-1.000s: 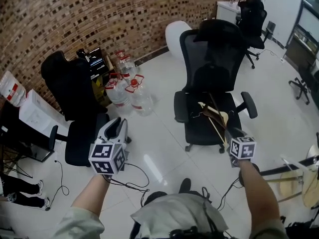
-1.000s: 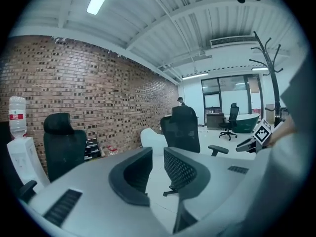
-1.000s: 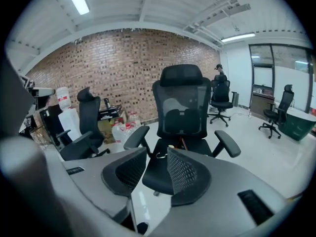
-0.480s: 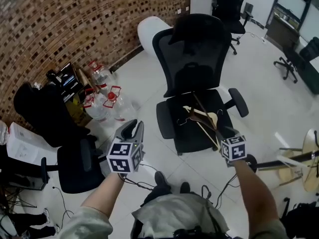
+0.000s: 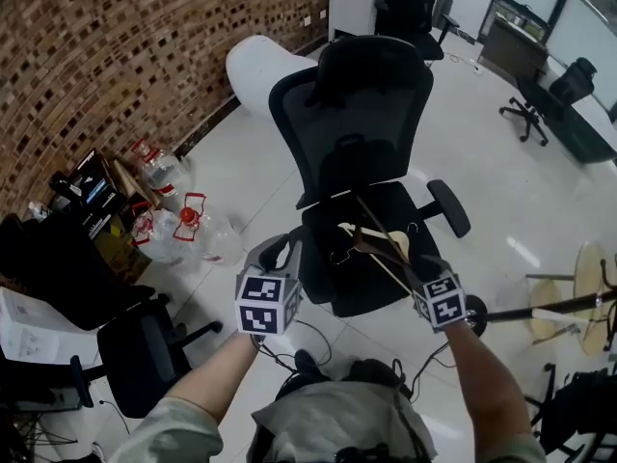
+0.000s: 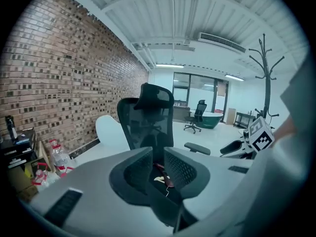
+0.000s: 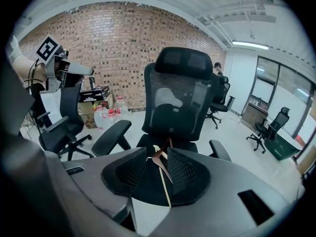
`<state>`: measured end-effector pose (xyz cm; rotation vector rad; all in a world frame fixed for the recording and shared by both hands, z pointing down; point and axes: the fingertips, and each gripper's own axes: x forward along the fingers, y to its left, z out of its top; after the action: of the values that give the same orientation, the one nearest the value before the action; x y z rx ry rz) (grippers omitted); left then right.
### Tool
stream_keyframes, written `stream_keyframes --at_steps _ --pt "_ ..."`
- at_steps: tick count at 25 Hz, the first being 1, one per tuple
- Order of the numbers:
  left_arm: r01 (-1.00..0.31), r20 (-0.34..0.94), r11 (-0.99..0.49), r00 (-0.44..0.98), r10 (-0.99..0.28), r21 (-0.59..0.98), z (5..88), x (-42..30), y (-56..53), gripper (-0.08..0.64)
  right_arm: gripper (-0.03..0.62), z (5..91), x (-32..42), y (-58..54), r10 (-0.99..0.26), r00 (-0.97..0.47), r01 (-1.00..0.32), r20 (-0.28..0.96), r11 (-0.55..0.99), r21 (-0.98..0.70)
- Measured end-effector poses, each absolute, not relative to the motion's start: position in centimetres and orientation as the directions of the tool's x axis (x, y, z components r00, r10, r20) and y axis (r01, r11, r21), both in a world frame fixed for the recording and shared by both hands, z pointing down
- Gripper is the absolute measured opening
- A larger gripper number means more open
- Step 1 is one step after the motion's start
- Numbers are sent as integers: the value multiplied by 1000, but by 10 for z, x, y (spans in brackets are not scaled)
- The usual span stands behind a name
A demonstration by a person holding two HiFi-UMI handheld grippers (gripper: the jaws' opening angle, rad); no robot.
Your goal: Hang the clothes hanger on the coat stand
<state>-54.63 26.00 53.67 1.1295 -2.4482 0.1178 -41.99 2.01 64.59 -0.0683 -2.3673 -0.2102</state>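
Note:
A wooden clothes hanger (image 5: 374, 243) sticks out from my right gripper (image 5: 416, 266) over the seat of a black office chair (image 5: 352, 114). In the right gripper view the hanger (image 7: 161, 158) runs between the mesh pads, which are shut on it. My left gripper (image 5: 274, 255) hovers left of the seat; its jaws stand a little apart with nothing between them. The dark coat stand (image 6: 264, 68), with branching hooks, rises at the right of the left gripper view, behind the right gripper's marker cube (image 6: 260, 135).
A brick wall (image 5: 116, 46) runs along the left. Water bottles (image 5: 183, 225) and a second black chair (image 5: 145, 350) stand on the white floor at left. More office chairs (image 5: 549, 95) are at the far right. Cables trail by my feet.
The view has swung right: the black chair now sits in the middle and the bottles have slid left. Both grippers keep their places in front of me; the hanger stays in the right one.

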Motion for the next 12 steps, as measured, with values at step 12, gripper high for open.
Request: stream_keyframes --at_steps 12 --pt "-745 499 662 -544 -674 83 595 -645 108 80 146 722 -541 -78 111 -654 254 748 964 80"
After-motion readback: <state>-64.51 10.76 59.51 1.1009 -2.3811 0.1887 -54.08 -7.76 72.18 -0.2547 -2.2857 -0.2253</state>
